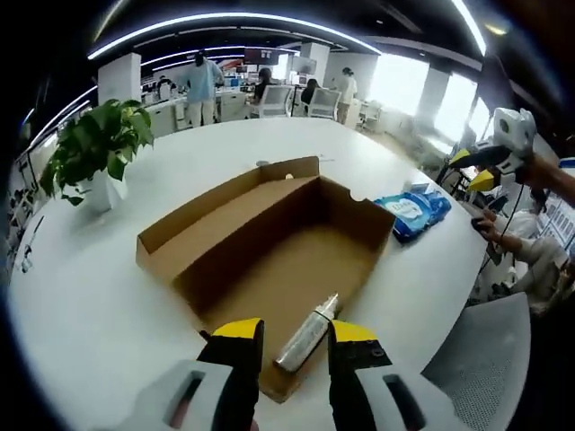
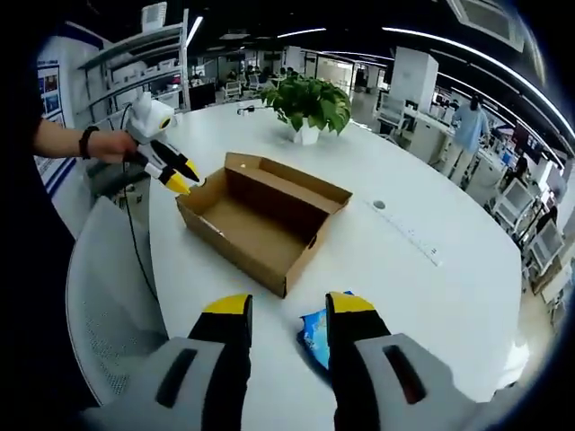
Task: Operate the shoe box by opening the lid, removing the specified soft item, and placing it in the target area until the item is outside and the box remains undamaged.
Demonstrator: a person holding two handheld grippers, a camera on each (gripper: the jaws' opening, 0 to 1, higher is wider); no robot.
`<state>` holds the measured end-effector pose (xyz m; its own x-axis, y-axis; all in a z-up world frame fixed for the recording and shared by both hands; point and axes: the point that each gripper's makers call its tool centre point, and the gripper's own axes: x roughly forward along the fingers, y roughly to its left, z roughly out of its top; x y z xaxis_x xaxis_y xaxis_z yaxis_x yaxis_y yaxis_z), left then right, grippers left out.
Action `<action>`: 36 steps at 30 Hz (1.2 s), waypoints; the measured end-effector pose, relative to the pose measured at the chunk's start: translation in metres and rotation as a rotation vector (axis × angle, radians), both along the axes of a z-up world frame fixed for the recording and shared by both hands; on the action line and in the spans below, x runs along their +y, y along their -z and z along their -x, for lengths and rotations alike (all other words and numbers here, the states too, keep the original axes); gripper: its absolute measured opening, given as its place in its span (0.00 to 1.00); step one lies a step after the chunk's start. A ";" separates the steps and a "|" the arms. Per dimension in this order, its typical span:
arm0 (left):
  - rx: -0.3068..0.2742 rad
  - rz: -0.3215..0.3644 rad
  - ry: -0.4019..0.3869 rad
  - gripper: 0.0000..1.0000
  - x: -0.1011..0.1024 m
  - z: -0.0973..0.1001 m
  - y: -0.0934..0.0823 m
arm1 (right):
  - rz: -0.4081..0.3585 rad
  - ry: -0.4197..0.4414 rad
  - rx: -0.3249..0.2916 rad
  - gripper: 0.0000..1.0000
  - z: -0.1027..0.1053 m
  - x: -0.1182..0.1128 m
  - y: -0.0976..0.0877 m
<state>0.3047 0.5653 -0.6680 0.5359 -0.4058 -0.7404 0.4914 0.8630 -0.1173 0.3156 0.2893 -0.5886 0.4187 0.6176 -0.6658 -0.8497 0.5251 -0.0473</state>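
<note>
The brown cardboard shoe box (image 1: 269,251) lies on the white round table with its lid folded back flat. A silver bottle (image 1: 305,339) rests inside at the near end, just ahead of my left gripper (image 1: 296,330), which hovers open over that end. A blue soft pack (image 1: 411,214) lies on the table outside the box, to its right. In the right gripper view the box (image 2: 260,220) is ahead, and the blue pack (image 2: 314,337) lies on the table under my open right gripper (image 2: 288,305), by its right finger. A hand holds the left gripper (image 2: 175,175) at the box's far corner.
A potted plant (image 1: 99,144) (image 2: 310,103) stands on the table beyond the box. A grey mesh chair (image 2: 108,296) (image 1: 485,350) sits at the table's edge. The right gripper (image 1: 476,166) hangs off the table's right side. People stand at desks far behind.
</note>
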 end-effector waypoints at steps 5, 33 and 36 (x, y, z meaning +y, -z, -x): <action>0.026 -0.029 0.081 0.29 -0.008 -0.010 0.015 | -0.024 0.051 0.005 0.31 0.012 -0.008 0.000; 0.296 0.003 0.438 0.37 -0.044 -0.015 0.091 | -0.034 0.244 0.096 0.32 0.073 -0.052 0.036; 0.303 0.004 0.446 0.40 -0.046 -0.017 0.092 | -0.033 0.252 0.102 0.32 0.075 -0.052 0.037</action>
